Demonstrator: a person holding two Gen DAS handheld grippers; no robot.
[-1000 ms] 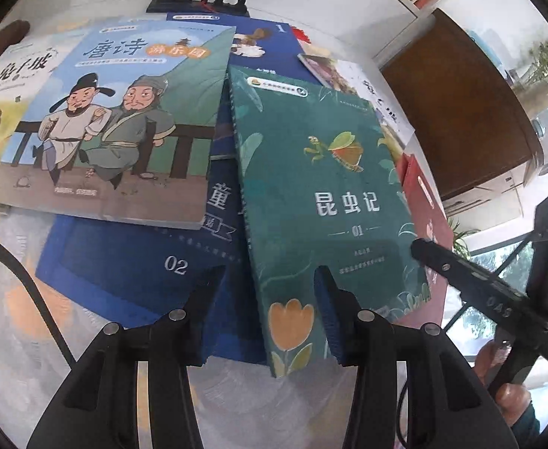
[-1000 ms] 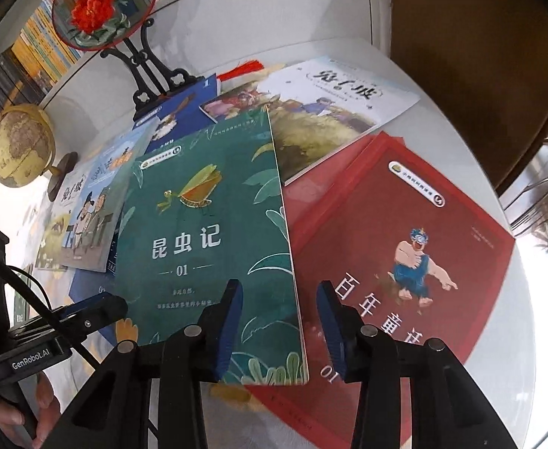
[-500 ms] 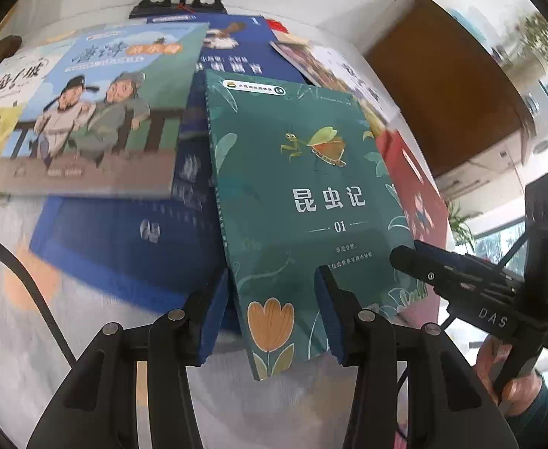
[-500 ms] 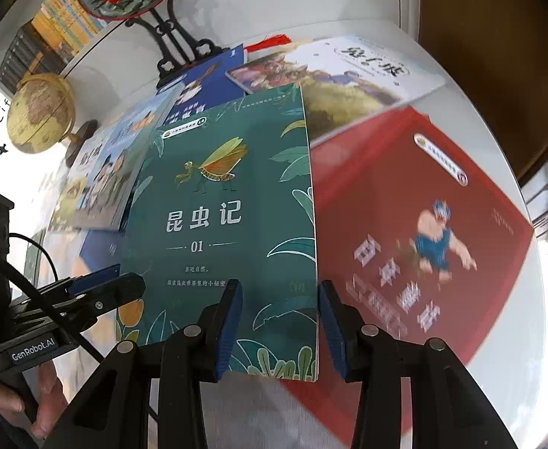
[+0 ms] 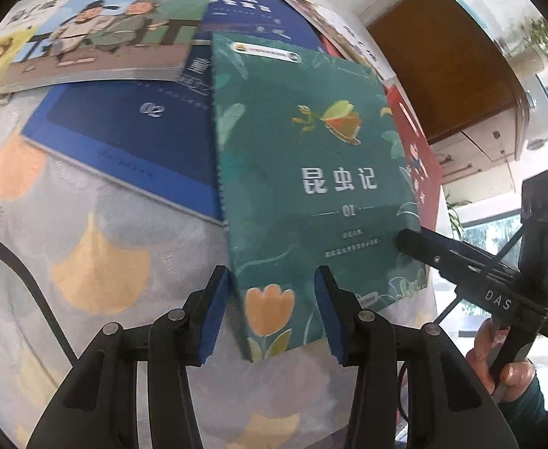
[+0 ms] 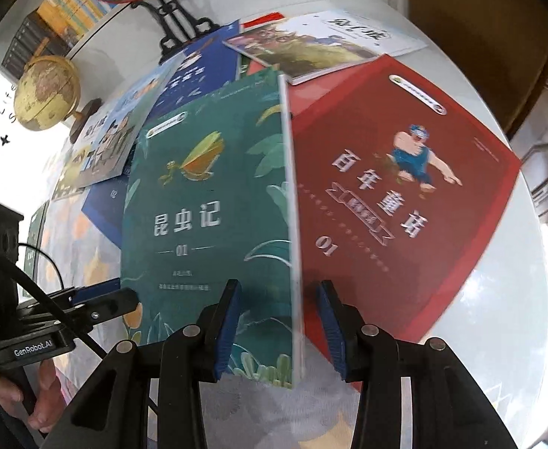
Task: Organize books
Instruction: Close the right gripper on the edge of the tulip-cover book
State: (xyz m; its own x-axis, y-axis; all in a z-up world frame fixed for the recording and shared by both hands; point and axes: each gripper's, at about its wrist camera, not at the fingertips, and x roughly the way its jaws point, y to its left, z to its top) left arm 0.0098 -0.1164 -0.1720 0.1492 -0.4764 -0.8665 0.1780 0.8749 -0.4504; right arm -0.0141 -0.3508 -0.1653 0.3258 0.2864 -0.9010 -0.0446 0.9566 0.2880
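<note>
A green book (image 5: pixel 311 187) with a mantis on its cover lies flat, overlapping a dark blue book (image 5: pixel 124 131) and a red book (image 6: pixel 404 194). My left gripper (image 5: pixel 272 314) is open, and the green book's near left corner lies between its fingers without touching the pads. My right gripper (image 6: pixel 279 321) is open too, straddling the green book's (image 6: pixel 206 217) near right edge. Each gripper shows in the other's view: the right gripper (image 5: pixel 461 262) over the book's right corner, the left gripper (image 6: pixel 105 299) at its left corner.
More books lie spread behind: a light blue one with two figures (image 5: pixel 116 30) and a white one (image 6: pixel 330 37). A globe (image 6: pixel 45 93) and a black fan stand (image 6: pixel 176 18) stand at the back. The leaf-patterned tablecloth (image 5: pixel 98 262) shows in front. A brown cabinet (image 5: pixel 442 56) is to the right.
Both grippers have moved down toward the green book's near edge. The left one shifted from over the blue book to the green book's corner. Neither gripper's opening changed visibly.
</note>
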